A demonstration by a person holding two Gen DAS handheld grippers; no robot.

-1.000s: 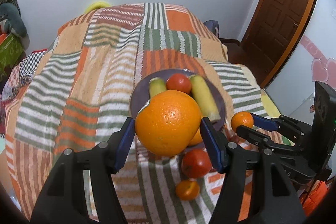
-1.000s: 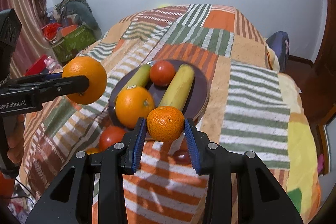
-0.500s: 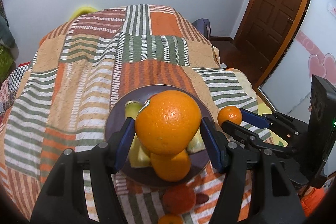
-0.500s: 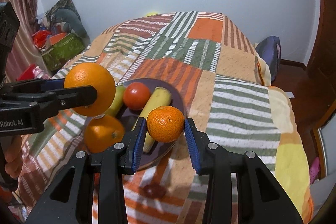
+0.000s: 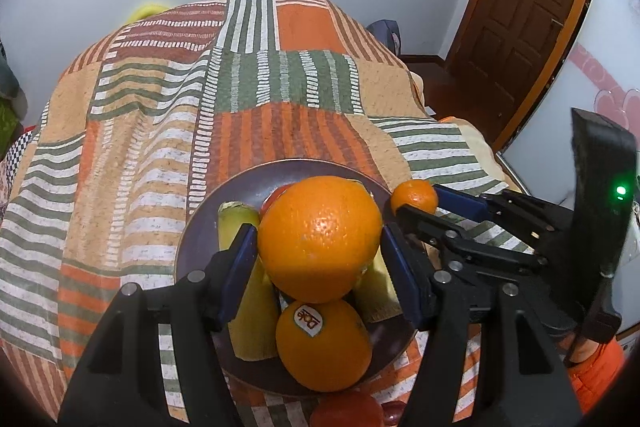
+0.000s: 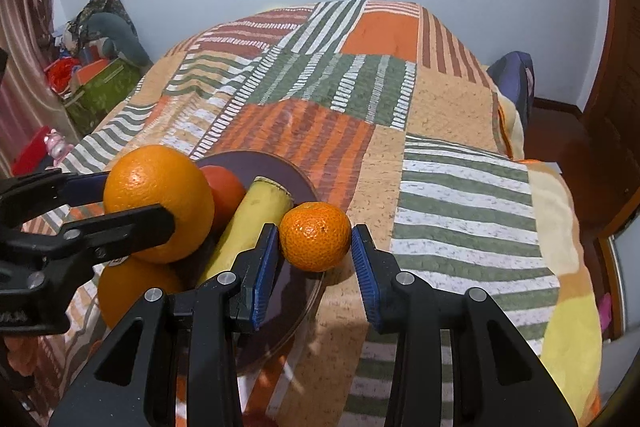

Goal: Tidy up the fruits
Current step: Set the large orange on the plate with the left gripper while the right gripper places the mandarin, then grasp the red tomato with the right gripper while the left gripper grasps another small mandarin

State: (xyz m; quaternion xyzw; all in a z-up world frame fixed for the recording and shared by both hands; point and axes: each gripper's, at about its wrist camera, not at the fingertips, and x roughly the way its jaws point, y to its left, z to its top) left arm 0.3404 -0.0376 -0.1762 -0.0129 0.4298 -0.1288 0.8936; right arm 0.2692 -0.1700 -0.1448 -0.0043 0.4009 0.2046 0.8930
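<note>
My left gripper (image 5: 318,269) is shut on a large orange (image 5: 319,238) and holds it above the dark plate (image 5: 240,187). The plate holds a second orange with a sticker (image 5: 323,345), two bananas (image 5: 250,311) and a tomato (image 6: 224,191), which the held orange partly hides. My right gripper (image 6: 315,261) is shut on a small mandarin (image 6: 315,235) and holds it over the plate's right rim (image 6: 304,179). The left gripper with its orange (image 6: 158,203) also shows in the right wrist view. The right gripper with its mandarin (image 5: 414,195) shows in the left wrist view.
The plate lies on a striped patchwork bedspread (image 5: 280,83). A tomato (image 5: 346,411) lies on the cover just in front of the plate. A wooden door (image 5: 520,7) stands at the right. Boxes and clutter (image 6: 96,83) sit beside the bed at the left.
Both grippers have moved forward over the bed with their fruit. The plate now lies directly under the left gripper, and the mandarin is at the plate's right rim.
</note>
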